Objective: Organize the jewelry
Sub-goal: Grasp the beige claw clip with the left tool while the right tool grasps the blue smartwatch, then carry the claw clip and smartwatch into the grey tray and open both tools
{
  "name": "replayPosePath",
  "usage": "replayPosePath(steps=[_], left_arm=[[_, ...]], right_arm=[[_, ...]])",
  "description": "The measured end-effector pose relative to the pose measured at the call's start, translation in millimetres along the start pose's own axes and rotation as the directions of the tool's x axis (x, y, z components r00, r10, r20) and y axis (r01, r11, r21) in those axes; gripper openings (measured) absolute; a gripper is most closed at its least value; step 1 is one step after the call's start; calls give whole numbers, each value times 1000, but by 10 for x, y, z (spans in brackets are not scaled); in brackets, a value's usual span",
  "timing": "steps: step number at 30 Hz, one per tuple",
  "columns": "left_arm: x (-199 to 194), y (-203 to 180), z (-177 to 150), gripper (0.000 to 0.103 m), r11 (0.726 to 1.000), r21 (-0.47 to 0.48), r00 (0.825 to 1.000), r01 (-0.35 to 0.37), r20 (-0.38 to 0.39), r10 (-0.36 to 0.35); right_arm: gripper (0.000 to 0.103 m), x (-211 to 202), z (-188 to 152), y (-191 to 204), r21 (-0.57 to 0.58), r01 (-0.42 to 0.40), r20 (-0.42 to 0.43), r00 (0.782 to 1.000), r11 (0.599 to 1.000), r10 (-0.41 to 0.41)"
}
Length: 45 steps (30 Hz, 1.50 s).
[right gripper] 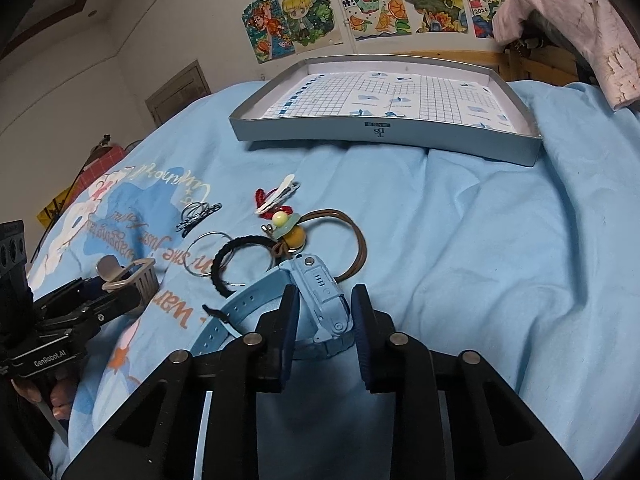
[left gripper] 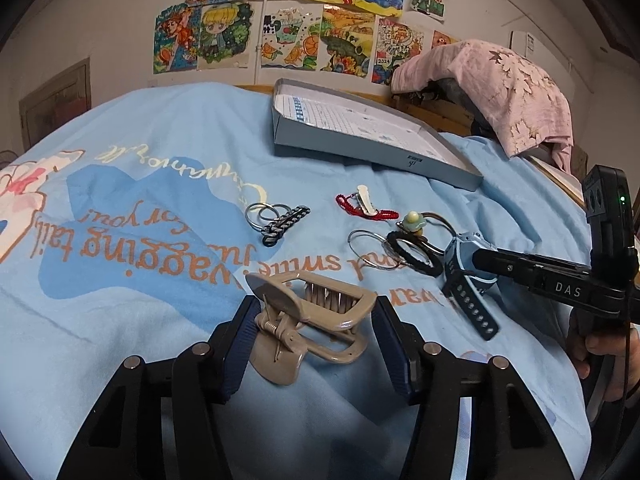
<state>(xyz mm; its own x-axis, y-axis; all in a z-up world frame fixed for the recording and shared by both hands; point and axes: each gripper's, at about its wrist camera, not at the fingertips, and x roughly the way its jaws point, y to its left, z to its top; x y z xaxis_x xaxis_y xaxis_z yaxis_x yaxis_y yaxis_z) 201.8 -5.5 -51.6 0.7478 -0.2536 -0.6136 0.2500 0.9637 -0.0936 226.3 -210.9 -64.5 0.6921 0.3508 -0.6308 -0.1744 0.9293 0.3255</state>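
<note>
Tray (right gripper: 384,136) far ahead of both tongs, light, stiff.

Watch (right gripper: 320,300) between your right tongs (right gripper: 325,320), jaws narrow, contact unclear (floppy strap; grip case).

Claw clip (left gripper: 312,316) between wide left tongs (left gripper: 314,336); brittle, grip body.

So it's a bed covered with a light blue sheet (right gripper: 480,260) with orange lettering and a cartoon print. A shallow grey box (right gripper: 384,130) sits at the far side, grid-paper lining inside. Everything else is laid out nearer than the box: a white hair clip (right gripper: 278,196) lying on a red cord (left gripper: 366,206), a keyring (left gripper: 276,218) with a dark braided strap off to the left of that, then a bead charm (right gripper: 288,228) on a brown cord loop, a black hair tie (right gripper: 236,264), a bare metal ring (right gripper: 208,254), a blue watch (right gripper: 320,300), and a beige claw clip (left gripper: 308,320) closest in.
</note>
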Motion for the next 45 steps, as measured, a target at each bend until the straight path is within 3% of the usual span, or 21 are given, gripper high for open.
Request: replayPosePath(steps=[5, 6, 16, 22, 28, 32, 37, 41, 44, 45], left_arm=[[-177, -88, -7, 54, 1000, 9, 1000, 16, 25, -16], [-205, -124, -8, 42, 1000, 18, 999, 14, 32, -14], [-309, -385, 42, 42, 997, 77, 1000, 7, 29, -9], [-248, -513, 491, 42, 999, 54, 996, -1, 85, -3], [318, -558, 1141, 42, 999, 35, 993, -30, 118, 25], [798, -424, 1527, 42, 999, -28, 994, -17, 108, 20], [1334, -352, 1795, 42, 998, -32, 995, -53, 80, 55], [1638, -339, 1817, 43, 997, -30, 997, -74, 29, 75], [1728, -334, 1760, 47, 995, -30, 996, -91, 20, 92], [1738, -337, 1739, 55, 995, -30, 995, -97, 21, 97]], right_arm=[[19, -92, -9, 1, 17, -25, 31, 999, 1000, 24], [18, -110, -19, -3, 17, -32, 36, 999, 999, 31], [15, -335, -28, 11, 28, -79, 96, 992, 996, 76], [15, -491, 234, -98, 72, -74, 202, 978, 995, 58], [15, -371, 877, -400, 92, 26, 334, 941, 995, -55], [15, -83, 1210, -648, 131, 68, 352, 929, 989, -110], [15, 315, 1488, -902, 176, 97, 327, 933, 980, -151], [15, 610, 1514, -1002, 160, 142, 279, 943, 977, -183], [16, 767, 1494, -1051, 170, 137, 234, 956, 976, -175], [17, 799, 1462, -1049, 170, 139, 225, 958, 976, -176]])
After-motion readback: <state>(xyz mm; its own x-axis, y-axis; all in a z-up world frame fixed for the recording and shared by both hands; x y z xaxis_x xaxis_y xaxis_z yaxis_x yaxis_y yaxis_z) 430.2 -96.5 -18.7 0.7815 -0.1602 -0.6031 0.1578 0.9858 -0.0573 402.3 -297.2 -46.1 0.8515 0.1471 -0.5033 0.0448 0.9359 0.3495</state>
